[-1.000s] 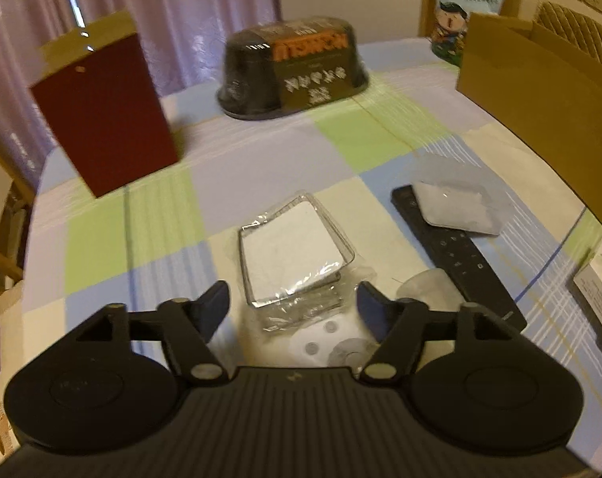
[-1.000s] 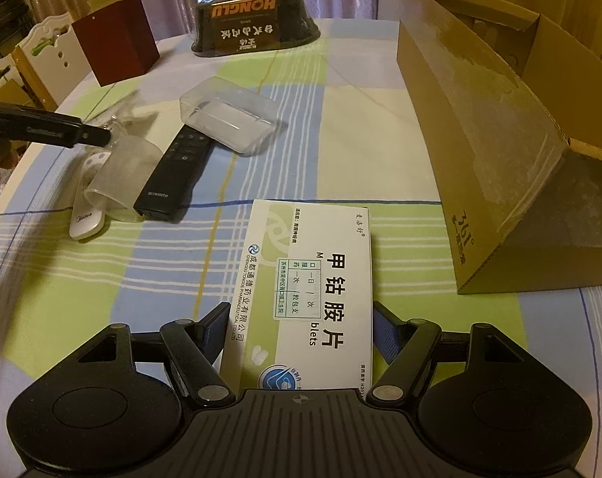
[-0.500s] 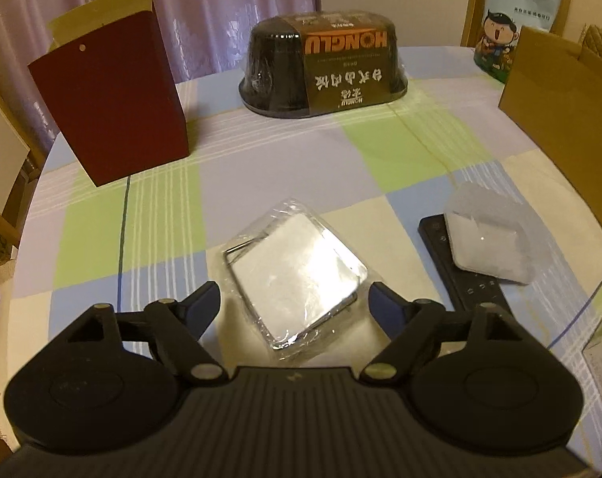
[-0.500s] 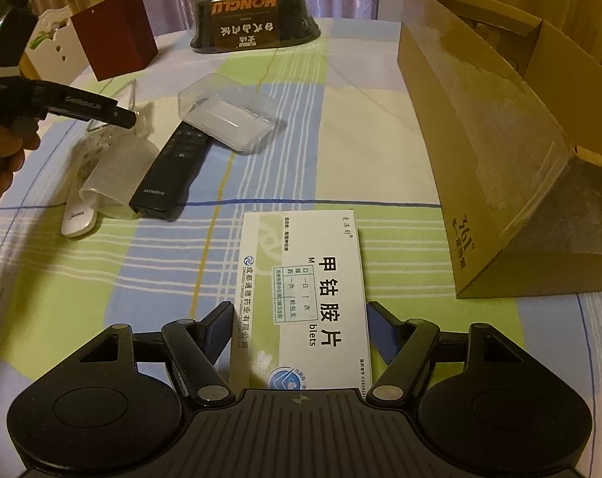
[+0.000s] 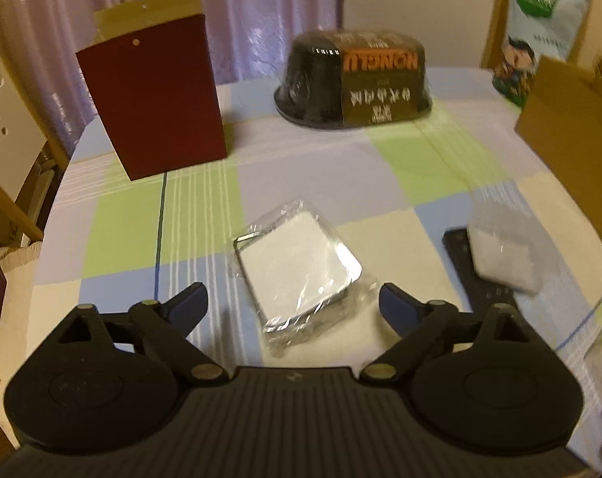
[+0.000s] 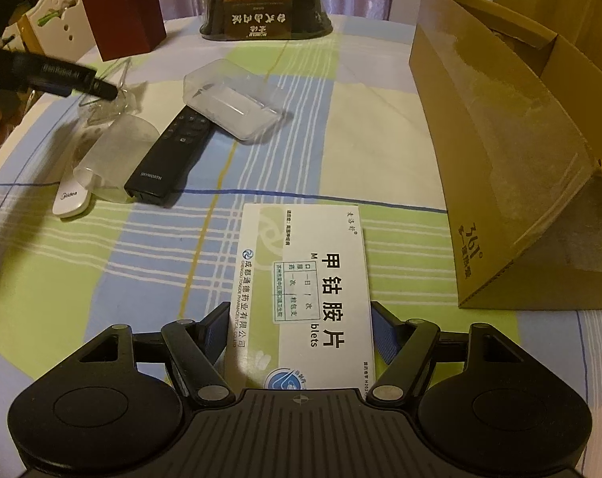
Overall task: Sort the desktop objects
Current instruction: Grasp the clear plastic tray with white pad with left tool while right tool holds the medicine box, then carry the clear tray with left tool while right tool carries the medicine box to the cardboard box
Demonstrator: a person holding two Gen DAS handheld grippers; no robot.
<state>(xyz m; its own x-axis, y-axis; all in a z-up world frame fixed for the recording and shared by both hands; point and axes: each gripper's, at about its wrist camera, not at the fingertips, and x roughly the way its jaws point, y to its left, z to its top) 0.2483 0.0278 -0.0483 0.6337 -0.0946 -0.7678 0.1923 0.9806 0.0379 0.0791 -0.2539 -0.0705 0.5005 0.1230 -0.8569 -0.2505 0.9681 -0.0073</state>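
Note:
My left gripper [image 5: 293,304] is open, its fingers on either side of a clear-wrapped white pack [image 5: 297,271] that lies on the checked tablecloth; neither finger touches it. From the right wrist view, the left gripper [image 6: 102,88] hovers over that crinkled wrap at the far left. My right gripper [image 6: 301,326] is shut on a white medicine box [image 6: 305,279], fingers pressed against both long sides; the box rests low over the cloth. A black remote [image 6: 169,159], a white remote [image 6: 72,199], a clear cup [image 6: 118,151] and a clear plastic case [image 6: 233,103] lie between the two grippers.
An open cardboard box [image 6: 500,159] stands on the right of the table. A dark red paper bag [image 5: 153,95] and a black wrapped bowl [image 5: 356,79] stand at the far side. A green snack bag [image 5: 540,28] is behind the cardboard. Chairs flank the left edge.
My left gripper has shifted left and forward so the wrapped pack lies between its fingers, which have spread a little wider. The right gripper and the medicine box have barely moved.

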